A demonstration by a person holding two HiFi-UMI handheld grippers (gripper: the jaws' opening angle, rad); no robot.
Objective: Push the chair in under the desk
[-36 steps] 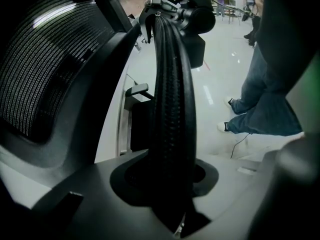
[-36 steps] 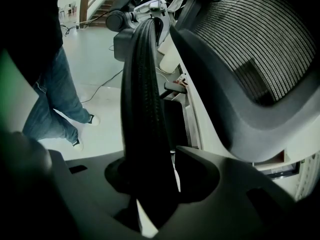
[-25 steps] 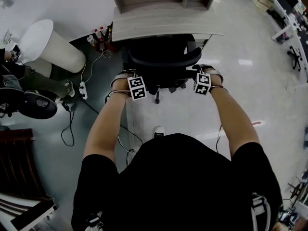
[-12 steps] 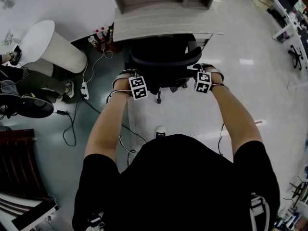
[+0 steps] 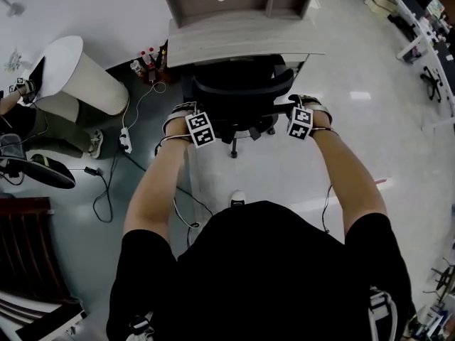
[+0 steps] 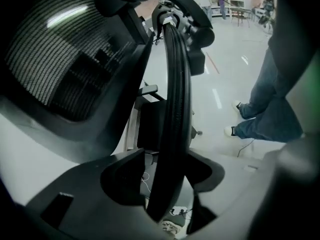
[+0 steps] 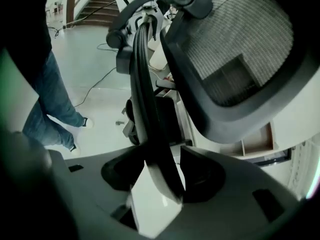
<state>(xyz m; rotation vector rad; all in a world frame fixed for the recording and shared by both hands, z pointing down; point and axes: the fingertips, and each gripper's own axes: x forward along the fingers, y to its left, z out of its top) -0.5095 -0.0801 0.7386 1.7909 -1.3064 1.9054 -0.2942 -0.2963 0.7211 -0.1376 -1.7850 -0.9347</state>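
My left hand-held gripper has just been opening its jaws. They stand apart now, with a thin black frame bar of the office chair running up between them and a dark gap on each side of it. My right hand-held gripper has also just been opening. Its jaws are loose around the matching frame bar on the other side, which sits nearer one jaw than the other; I cannot tell whether it touches.

I judge the chair to be fairly heavy but free-rolling on the smooth floor, so it should answer to a steady, even push rather than a squeeze. The bars look stiff and good to bear on. The mesh back looks springy, so I would keep off it. Pushing with both sides together should keep the chair from swivelling.

The chair stands directly ahead of me, between my two hand-held grippers. Its seat is already tucked below the wooden bench, and its backrest stands just at the bench's front edge.
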